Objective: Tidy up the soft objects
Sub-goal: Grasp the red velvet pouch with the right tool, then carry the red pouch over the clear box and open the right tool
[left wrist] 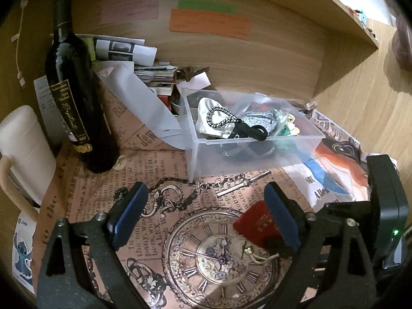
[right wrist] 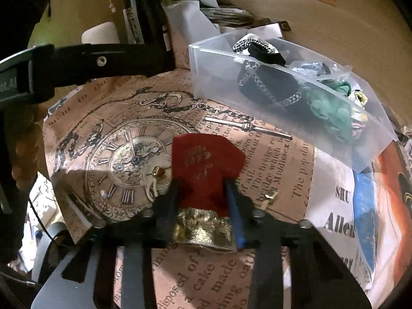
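right tool (right wrist: 203, 195) clamps its fingers against both sides of a small red pouch (right wrist: 203, 164), gripping it at the neck just above a gold-coloured frill (right wrist: 206, 229) that bunches between the fingers. the pouch is a soft, felt-like red with faint gold lettering on its face and a pale drawstring (right wrist: 154, 188) ending in a gold bead on its left. it lies flat on the table, on a newsprint-patterned sheet (right wrist: 270, 159) printed with a pocket watch, its long axis running from the tool away toward the clear plastic bin (right wrist: 203, 72), closed bottom farthest from the camera. left tool (left wrist: 206, 213) hovers over the same sheet with its blue-padded fingers spread wide apart, holding nothing; the pouch (left wrist: 255, 221) shows beside its right finger. the bin (left wrist: 195, 154) sits beyond, already holding a black-and-white cord, dark fabric and green cloth. a dark wine bottle (left wrist: 74, 85) stands upright left of it.
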The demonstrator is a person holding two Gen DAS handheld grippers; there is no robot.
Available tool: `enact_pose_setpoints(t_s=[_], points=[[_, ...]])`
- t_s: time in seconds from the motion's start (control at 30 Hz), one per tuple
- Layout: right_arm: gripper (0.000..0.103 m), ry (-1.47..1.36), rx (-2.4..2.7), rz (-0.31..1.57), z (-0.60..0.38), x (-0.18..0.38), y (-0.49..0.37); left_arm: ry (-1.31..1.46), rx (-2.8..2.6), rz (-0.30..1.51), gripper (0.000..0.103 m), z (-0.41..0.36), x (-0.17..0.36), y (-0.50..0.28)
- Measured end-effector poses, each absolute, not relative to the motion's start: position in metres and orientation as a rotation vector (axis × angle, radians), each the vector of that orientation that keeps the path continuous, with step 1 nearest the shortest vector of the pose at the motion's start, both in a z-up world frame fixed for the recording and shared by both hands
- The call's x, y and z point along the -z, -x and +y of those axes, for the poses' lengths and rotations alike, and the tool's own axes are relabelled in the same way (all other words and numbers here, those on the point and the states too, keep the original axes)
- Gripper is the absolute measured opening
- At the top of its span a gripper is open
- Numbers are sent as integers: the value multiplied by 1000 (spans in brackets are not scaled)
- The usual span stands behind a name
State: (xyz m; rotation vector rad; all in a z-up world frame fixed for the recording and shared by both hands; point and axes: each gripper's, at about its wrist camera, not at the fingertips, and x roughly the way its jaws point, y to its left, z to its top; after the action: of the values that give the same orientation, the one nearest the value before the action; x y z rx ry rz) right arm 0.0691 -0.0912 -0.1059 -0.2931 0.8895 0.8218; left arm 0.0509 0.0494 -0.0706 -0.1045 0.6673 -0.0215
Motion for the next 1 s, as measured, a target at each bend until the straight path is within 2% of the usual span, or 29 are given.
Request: enact_pose_setpoints(t_s=[0.07,0.7,0.93,1.0], points=[[17,273,-822,889,-95,104,-70,111,22,663,92,50,70,-51],[15,111,-608,586,-148,11,-142,100,37,559,92,30,49,-74],[16,121,-575,651,-138,31,-188,118,33,566,92,30,53,-86],[19,142,-577,699,-130,44,-198,119,34,567,92,30,54,-88]])
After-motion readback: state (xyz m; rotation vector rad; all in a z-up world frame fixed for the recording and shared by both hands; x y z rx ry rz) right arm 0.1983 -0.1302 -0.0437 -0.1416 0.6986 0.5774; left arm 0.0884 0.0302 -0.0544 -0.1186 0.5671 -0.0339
